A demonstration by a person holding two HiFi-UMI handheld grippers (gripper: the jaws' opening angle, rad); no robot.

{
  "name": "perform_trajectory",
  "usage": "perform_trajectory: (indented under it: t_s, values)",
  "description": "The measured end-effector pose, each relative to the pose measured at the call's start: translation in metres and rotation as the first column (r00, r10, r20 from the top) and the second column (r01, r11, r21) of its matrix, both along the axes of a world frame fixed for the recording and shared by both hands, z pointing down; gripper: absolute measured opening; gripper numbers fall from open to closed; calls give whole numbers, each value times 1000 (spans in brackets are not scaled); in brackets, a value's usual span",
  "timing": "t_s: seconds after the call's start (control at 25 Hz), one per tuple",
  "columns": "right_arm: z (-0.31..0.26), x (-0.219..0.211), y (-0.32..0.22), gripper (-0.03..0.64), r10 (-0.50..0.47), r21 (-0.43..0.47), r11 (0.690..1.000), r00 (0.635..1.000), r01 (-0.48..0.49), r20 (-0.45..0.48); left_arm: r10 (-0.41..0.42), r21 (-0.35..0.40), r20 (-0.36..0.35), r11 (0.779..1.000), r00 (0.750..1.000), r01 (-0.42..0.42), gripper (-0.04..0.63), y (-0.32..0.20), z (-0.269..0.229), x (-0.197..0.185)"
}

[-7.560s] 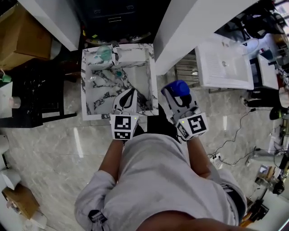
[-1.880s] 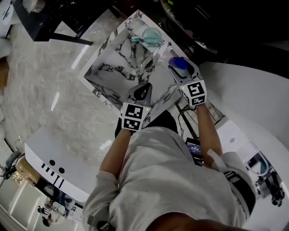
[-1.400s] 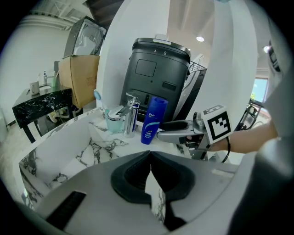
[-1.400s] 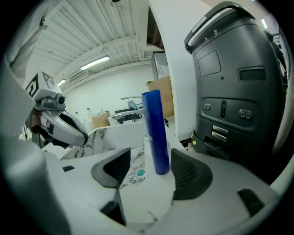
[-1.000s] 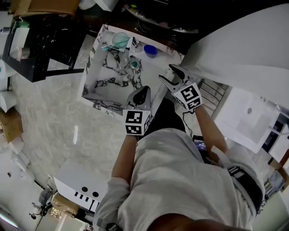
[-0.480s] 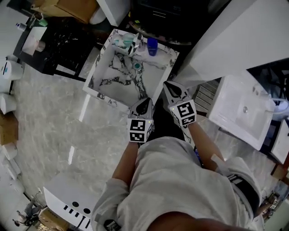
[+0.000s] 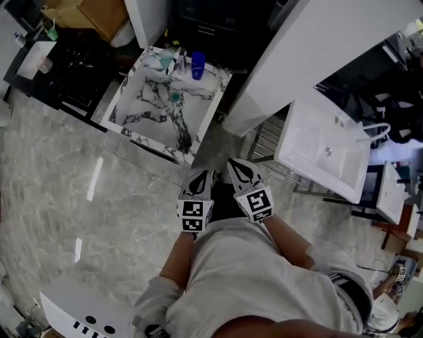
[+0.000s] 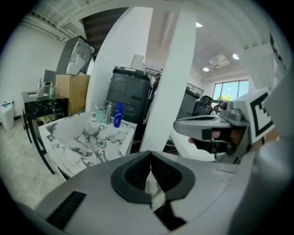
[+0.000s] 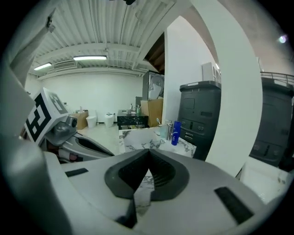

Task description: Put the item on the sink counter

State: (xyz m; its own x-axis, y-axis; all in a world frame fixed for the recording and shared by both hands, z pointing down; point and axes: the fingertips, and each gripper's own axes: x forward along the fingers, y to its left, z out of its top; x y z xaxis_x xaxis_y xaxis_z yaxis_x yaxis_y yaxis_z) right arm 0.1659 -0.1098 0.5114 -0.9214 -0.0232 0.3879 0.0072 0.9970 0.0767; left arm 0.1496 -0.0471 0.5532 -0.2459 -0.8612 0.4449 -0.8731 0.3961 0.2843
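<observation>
The blue bottle [image 7: 197, 66] stands upright on the back rim of the marble sink counter [image 7: 209, 105], beside the faucet. It also shows far ahead as the blue bottle [image 8: 118, 114] in the left gripper view and as the blue bottle [image 9: 176, 133] in the right gripper view. Both grippers hang close to the person's body, well short of the sink. My left gripper [image 7: 200, 175] is shut with nothing in it. My right gripper [image 7: 233, 165] is shut and empty too, side by side with the left one.
A teal cup [image 7: 160, 59] and a faucet [image 7: 177, 61] stand at the sink's back. A white column [image 7: 291, 59] rises right of the sink, with a white basin [image 7: 324, 155] beyond it. A black shelf [image 7: 63, 72] and a cardboard box [image 7: 99, 16] stand at the left.
The right gripper set the blue bottle down on the sink's back rim, let go, drew back and shut. Both grippers have pulled away from the sink toward the body.
</observation>
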Motion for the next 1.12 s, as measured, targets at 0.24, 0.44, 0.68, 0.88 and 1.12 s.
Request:
perform_trajectory:
  t_s: [0.24,0.44,0.68,0.88,1.12]
  values:
    - [-47,8,-12,5,-11,86,996,995,2,101,-89,35,137,996,987,85,11,9,-44,-8]
    - [-80,18,-5,5,-82,114,992,979,61,189,-263,117,266,964,927,239,11,13,-93,-1]
    - [-130,50,0,5,-184,118,981,942,157,280,-450,218,300,891,841,399,11,38,-142,17]
    - [-154,79,12,5,-253,118,967,909,226,332,-493,271,354,868,795,417,11,51,-170,50]
    - [-152,90,32,5,-322,108,947,885,304,337,-575,279,343,817,743,504,11,77,-168,87]
